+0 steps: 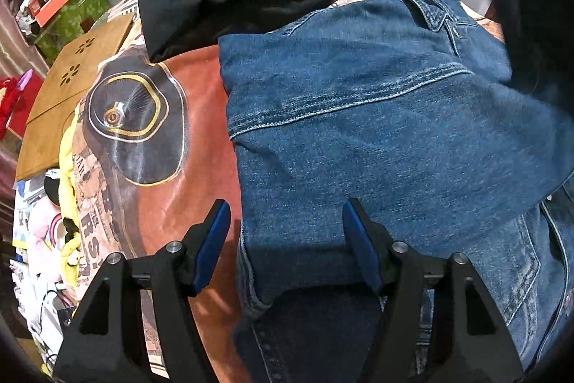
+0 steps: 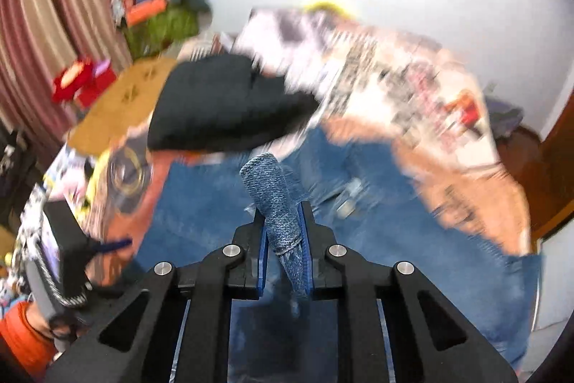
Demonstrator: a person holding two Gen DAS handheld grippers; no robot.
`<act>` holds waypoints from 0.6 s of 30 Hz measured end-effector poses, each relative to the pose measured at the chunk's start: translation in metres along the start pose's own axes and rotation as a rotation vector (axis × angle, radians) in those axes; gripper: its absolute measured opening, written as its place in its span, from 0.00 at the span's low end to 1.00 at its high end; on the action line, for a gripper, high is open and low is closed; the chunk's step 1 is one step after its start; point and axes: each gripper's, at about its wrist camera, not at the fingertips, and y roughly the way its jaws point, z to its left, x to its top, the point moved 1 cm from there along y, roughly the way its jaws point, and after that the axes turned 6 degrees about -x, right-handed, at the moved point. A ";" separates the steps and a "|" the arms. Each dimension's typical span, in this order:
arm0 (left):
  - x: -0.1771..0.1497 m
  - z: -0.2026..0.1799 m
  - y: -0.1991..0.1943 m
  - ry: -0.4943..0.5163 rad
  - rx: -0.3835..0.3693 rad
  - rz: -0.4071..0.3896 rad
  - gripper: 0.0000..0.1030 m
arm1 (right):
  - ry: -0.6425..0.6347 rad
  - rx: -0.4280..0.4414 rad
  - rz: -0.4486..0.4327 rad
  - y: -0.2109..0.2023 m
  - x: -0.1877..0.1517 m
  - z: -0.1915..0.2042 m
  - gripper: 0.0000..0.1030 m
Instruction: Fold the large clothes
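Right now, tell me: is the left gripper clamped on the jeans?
No, the left gripper stands open above the jeans, its pads apart.

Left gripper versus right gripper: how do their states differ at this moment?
The left gripper stands open, its jaws either side of the folded jeans' edge with nothing pinched; the right gripper is shut on a bunched fold of denim. The left wrist view is sharp; the right wrist view is smeared with motion blur. Both have black frames with blue pads and work on the same jeans.
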 end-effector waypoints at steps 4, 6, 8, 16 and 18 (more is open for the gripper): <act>0.004 -0.008 -0.007 0.006 -0.017 -0.007 0.63 | 0.061 -0.022 -0.094 -0.034 0.018 -0.033 0.12; 0.006 -0.011 -0.011 0.006 -0.021 -0.012 0.63 | 0.091 -0.030 -0.117 -0.044 0.016 -0.049 0.12; 0.009 -0.015 -0.013 -0.005 -0.041 -0.012 0.63 | 0.105 -0.039 -0.120 -0.045 0.010 -0.057 0.12; 0.011 -0.038 -0.013 0.051 -0.018 -0.005 0.63 | 0.218 -0.060 0.052 -0.023 -0.054 -0.111 0.12; 0.010 -0.039 -0.011 0.053 -0.026 0.005 0.63 | 0.240 -0.065 0.116 -0.012 -0.073 -0.123 0.13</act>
